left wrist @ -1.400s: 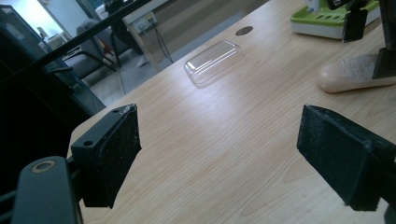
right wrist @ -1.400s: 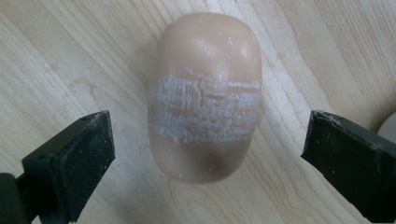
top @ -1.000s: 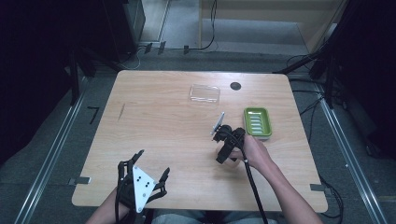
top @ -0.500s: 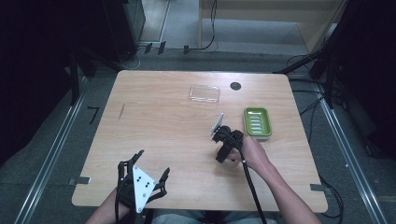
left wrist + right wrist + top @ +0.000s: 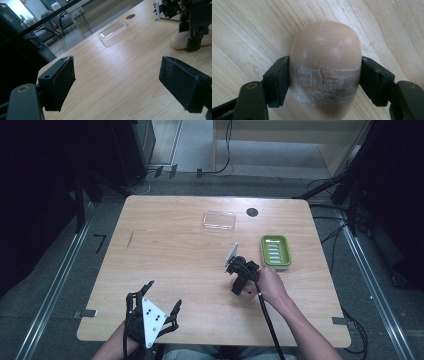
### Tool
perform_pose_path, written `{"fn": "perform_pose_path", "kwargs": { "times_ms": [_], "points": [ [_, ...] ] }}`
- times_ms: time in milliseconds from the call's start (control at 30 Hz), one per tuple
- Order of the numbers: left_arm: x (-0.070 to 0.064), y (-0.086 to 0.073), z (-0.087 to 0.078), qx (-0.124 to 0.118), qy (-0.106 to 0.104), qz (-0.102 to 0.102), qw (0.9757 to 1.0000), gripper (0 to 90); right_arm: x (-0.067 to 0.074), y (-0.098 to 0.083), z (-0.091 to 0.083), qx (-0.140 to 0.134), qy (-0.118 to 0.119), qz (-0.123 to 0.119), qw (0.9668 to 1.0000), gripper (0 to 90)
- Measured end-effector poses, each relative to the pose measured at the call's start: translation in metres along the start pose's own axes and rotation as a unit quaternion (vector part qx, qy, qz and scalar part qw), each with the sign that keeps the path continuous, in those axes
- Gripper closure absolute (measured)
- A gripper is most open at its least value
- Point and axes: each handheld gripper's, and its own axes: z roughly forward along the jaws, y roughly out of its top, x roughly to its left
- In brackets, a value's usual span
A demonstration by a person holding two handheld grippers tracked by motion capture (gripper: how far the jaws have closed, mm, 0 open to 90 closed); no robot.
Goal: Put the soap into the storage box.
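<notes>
A beige bar of soap [image 5: 324, 47] lies on the wooden table [image 5: 165, 250], and my right gripper [image 5: 324, 77] points down over it. Its jaws have just been closing, and both pads now press on the bar's sides across a scuffed whitish band. In the high view this gripper [image 5: 239, 281] is right of the table's middle, next to a green soap dish [image 5: 275, 251]. The soap [image 5: 178, 42] also shows under that gripper in the left gripper view. My left gripper [image 5: 162, 295] rests at the front left, open [image 5: 117, 80] with nothing between its pads.
A clear plastic lid [image 5: 219, 220] lies toward the back of the table, with a dark round hole [image 5: 252, 212] in the tabletop just right of it. A cable [image 5: 270, 325] trails from the right gripper along the forearm. The floor around is dark.
In the high view both hands stay almost where they were. The right gripper's jaws are too small there to show a difference.
</notes>
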Motion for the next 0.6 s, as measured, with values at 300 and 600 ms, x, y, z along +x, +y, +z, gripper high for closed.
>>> {"fn": "perform_pose_path", "kwargs": {
  "times_ms": [300,600],
  "points": [
    [-0.0002,-0.0001,-0.0001,-0.001,0.001,0.000,1.0000,14.0,0.0013,0.0001,-0.0003,0.000,-0.003,0.001,1.0000,32.9],
    [-0.0001,-0.0001,-0.0002,-0.001,0.001,0.002,1.0000,14.0,0.0023,0.0000,-0.0016,0.002,-0.008,-0.003,1.0000,33.2]
  ]
}}
